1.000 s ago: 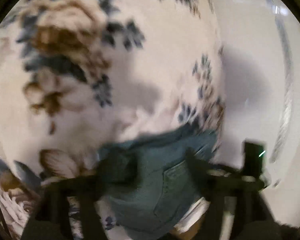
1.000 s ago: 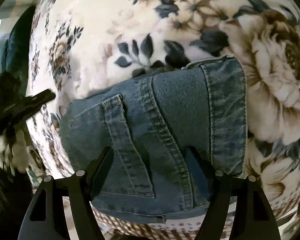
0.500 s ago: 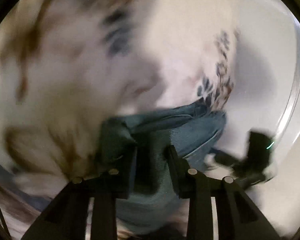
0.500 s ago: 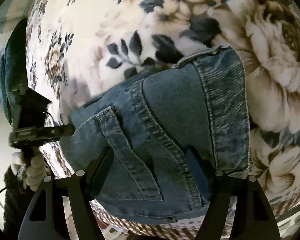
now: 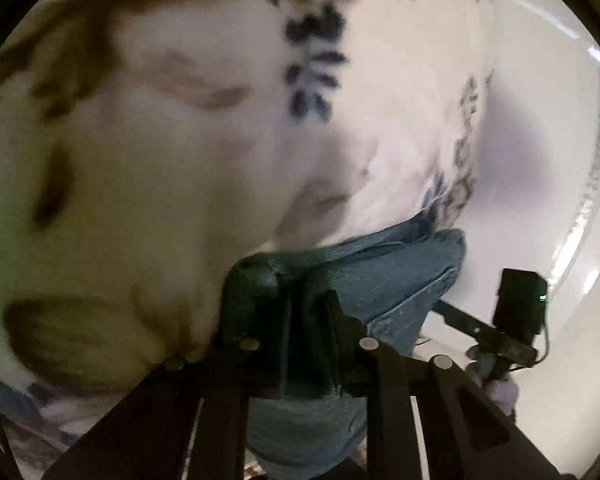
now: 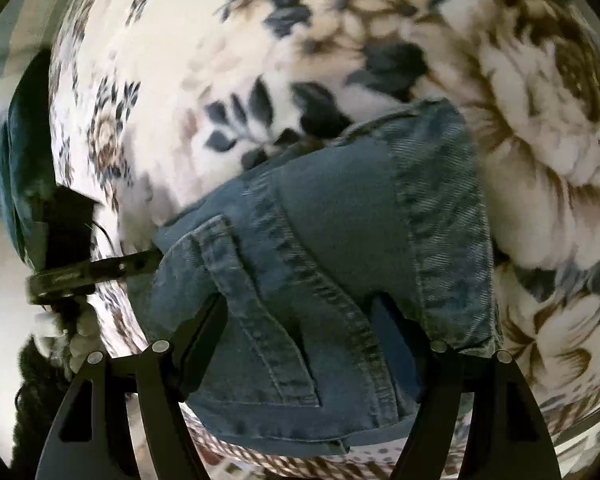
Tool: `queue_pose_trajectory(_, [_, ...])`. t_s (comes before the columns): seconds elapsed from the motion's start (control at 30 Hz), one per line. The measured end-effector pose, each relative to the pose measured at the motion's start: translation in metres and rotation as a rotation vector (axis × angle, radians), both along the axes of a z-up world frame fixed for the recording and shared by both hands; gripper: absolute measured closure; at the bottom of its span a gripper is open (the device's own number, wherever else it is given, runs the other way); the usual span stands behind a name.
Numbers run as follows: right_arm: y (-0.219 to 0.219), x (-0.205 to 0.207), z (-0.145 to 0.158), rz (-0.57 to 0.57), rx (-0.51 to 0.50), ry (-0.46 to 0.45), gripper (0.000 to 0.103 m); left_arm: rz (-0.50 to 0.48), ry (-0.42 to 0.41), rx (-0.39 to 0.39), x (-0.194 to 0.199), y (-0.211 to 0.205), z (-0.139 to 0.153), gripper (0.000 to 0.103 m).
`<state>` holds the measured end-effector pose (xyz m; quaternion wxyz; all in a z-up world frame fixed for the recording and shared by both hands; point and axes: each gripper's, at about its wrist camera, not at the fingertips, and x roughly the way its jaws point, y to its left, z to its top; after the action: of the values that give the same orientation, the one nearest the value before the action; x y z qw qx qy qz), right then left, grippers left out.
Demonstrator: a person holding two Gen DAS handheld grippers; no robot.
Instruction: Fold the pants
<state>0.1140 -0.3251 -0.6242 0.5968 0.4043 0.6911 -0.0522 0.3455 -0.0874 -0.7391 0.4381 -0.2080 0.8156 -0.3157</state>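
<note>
Folded blue denim pants [image 6: 340,220] lie on a flowered fleece blanket [image 6: 260,40]. My right gripper [image 6: 300,320] points down onto them. Its jaws stand wide apart, with the fingertips on the denim, which spreads past both fingers. In the left wrist view my left gripper [image 5: 294,312] is at the pants [image 5: 380,276]. Its jaws are closing, and a fold of denim at the pants' edge is pinched between them. In the right wrist view the left gripper [image 6: 140,264] reaches the pants' left edge. The left wrist view is blurred.
The blanket [image 5: 180,140] ends at the right against a white surface [image 5: 540,160]. A dark green cushion-like thing [image 6: 20,180] lies at the blanket's far left. A chequered and dotted cloth [image 6: 260,456] shows under the near edge of the pants.
The left gripper's jaws have drawn together from wide apart onto the pants' edge, and it has come closer. The right gripper has stayed wide over the denim.
</note>
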Motion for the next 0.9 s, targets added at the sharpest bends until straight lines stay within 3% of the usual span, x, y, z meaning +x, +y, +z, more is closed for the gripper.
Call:
queue_pose_trajectory(0.07, [0.001, 0.002, 0.002, 0.012, -0.009, -0.001, 0.026, 0.019, -0.006, -0.024, -0.001, -0.001, 0.014, 0.086])
queue_pose_trajectory(0.1, [0.003, 0.003, 0.003, 0.026, -0.025, 0.002, 0.026, 0.064, 0.03, -0.073, -0.001, -0.001, 0.016, 0.08])
queue_pose_trajectory(0.13, [0.003, 0.004, 0.004, 0.031, -0.026, 0.0, 0.026, 0.106, 0.065, -0.12, -0.004, -0.003, 0.016, 0.072])
queue_pose_trajectory(0.2, [0.004, 0.005, 0.004, 0.028, -0.011, 0.001, 0.026, 0.217, 0.121, -0.211, -0.002, 0.006, 0.02, 0.041])
queue_pose_trajectory(0.27, [0.004, 0.006, 0.005, 0.021, 0.001, -0.001, 0.026, 0.186, 0.067, -0.164, 0.0, 0.006, 0.026, 0.034])
queue_pose_trajectory(0.37, [0.006, 0.007, 0.007, 0.023, 0.002, -0.007, 0.026, -0.001, -0.138, -0.038, -0.001, -0.012, 0.051, 0.034])
queue_pose_trajectory(0.47, [0.008, 0.008, 0.006, 0.025, 0.005, 0.0, 0.026, -0.16, -0.222, -0.011, -0.013, -0.021, 0.06, 0.034])
queue_pose_trajectory(0.53, [0.009, 0.007, 0.004, 0.031, 0.005, 0.006, 0.026, -0.319, -0.303, 0.061, -0.029, -0.05, 0.057, 0.034])
queue_pose_trajectory(0.6, [0.01, 0.005, 0.001, 0.037, 0.009, 0.013, 0.026, -0.39, -0.352, 0.087, -0.035, -0.06, 0.048, 0.033])
queue_pose_trajectory(0.67, [0.01, 0.003, -0.001, 0.037, 0.008, 0.019, 0.026, -0.372, -0.299, 0.061, -0.031, -0.068, 0.039, 0.036])
queue_pose_trajectory(0.73, [0.011, 0.003, -0.002, 0.051, 0.0, 0.019, 0.026, -0.289, -0.165, -0.04, -0.021, -0.063, 0.033, 0.068])
queue_pose_trajectory(0.77, [0.01, 0.002, -0.003, 0.047, 0.003, 0.016, 0.026, -0.207, -0.042, -0.118, -0.018, -0.057, 0.023, 0.078])
queue_pose_trajectory(0.8, [0.009, 0.002, -0.003, 0.04, 0.009, 0.011, 0.026, -0.125, 0.024, -0.131, -0.016, -0.048, 0.01, 0.079])
queue_pose_trajectory(0.83, [0.007, 0.001, -0.003, 0.033, 0.005, 0.008, 0.026, -0.119, 0.032, -0.11, -0.017, -0.044, 0.003, 0.079])
queue_pose_trajectory(0.9, [0.0, 0.001, 0.0, 0.042, -0.079, -0.008, 0.03, -0.174, -0.047, -0.059, -0.021, -0.045, -0.004, 0.077])
